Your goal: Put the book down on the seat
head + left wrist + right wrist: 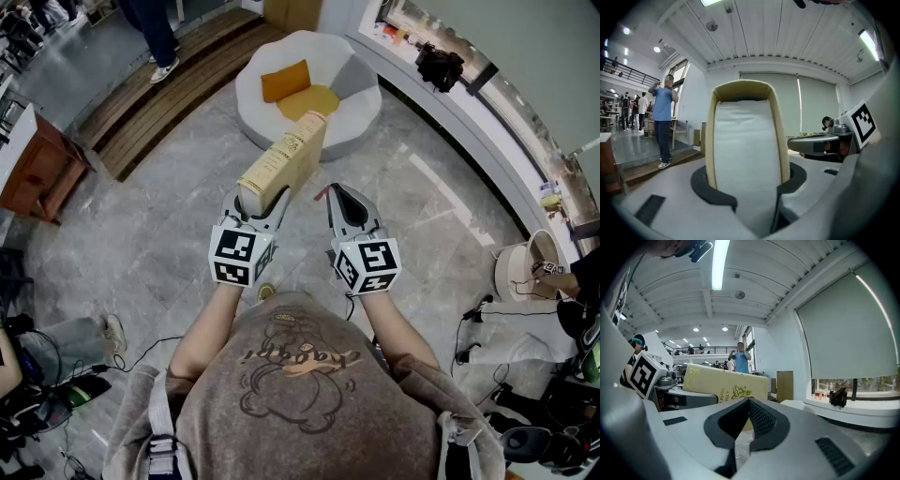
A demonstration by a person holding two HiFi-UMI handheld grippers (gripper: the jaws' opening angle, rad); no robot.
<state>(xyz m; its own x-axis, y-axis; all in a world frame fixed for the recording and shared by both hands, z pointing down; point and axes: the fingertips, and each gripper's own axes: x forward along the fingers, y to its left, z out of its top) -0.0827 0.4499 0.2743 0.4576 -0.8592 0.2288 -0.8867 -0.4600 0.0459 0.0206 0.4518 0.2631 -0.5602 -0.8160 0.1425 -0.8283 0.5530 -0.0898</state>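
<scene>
A thick cream-covered book (281, 159) stands on edge in my left gripper (262, 202), which is shut on its lower end. In the left gripper view the book's white page block (747, 150) fills the space between the dark pads (705, 185). The book points toward the white round seat (354, 94), which lies ahead on the floor with an orange cushion (285, 80) and a yellow one (311, 101) on it. My right gripper (339, 194) hangs beside the book at its right, shut and holding nothing. Past its closed tips (749, 404), the right gripper view shows the book's gold-printed cover (726, 383).
A wooden step (159, 94) runs along the left, with a person's legs (155, 37) on it and a brown cabinet (37, 169) nearer. A curved white counter (450, 108) with a black bag (439, 66) bounds the right. Cables and gear lie at both lower corners.
</scene>
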